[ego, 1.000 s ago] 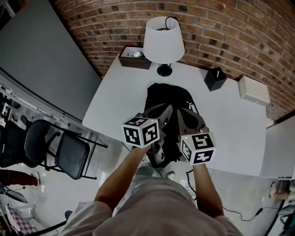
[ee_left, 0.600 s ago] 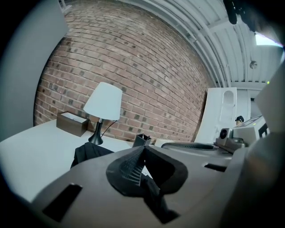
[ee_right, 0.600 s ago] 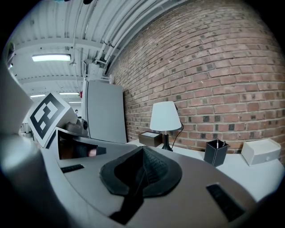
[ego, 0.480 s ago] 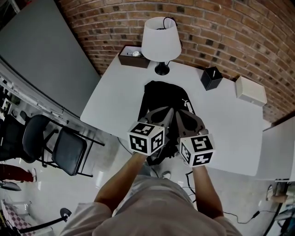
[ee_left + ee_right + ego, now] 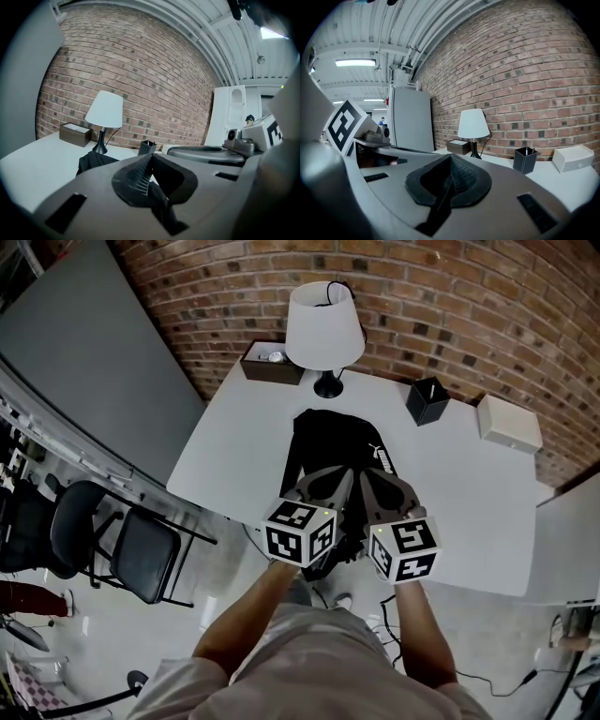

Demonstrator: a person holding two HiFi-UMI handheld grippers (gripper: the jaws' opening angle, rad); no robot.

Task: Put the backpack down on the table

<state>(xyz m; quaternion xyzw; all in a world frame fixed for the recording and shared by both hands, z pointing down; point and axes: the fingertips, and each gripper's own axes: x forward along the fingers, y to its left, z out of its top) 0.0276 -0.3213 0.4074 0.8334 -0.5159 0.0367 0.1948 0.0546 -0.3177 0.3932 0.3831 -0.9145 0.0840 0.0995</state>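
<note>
Two hand-held grippers hovered side by side over the near edge of the white rectangular table (image 5: 234,442). The left gripper (image 5: 323,486) was clenched, its ribbed black pads pressed flat together, and its own view showed nothing between them. The right gripper (image 5: 380,488) was clenched likewise, pads meeting with nothing visible in the seam. The black fabric backpack (image 5: 333,442) lay flat on the tabletop, lengthwise from the table lamp with the white shade (image 5: 323,322) toward the person, its near end hidden under the two grippers. The square black pen holder (image 5: 425,401) and the white box (image 5: 509,423) stood to its right by the brick wall, and the dark brown open box (image 5: 267,362) stood left of the lamp.
</note>
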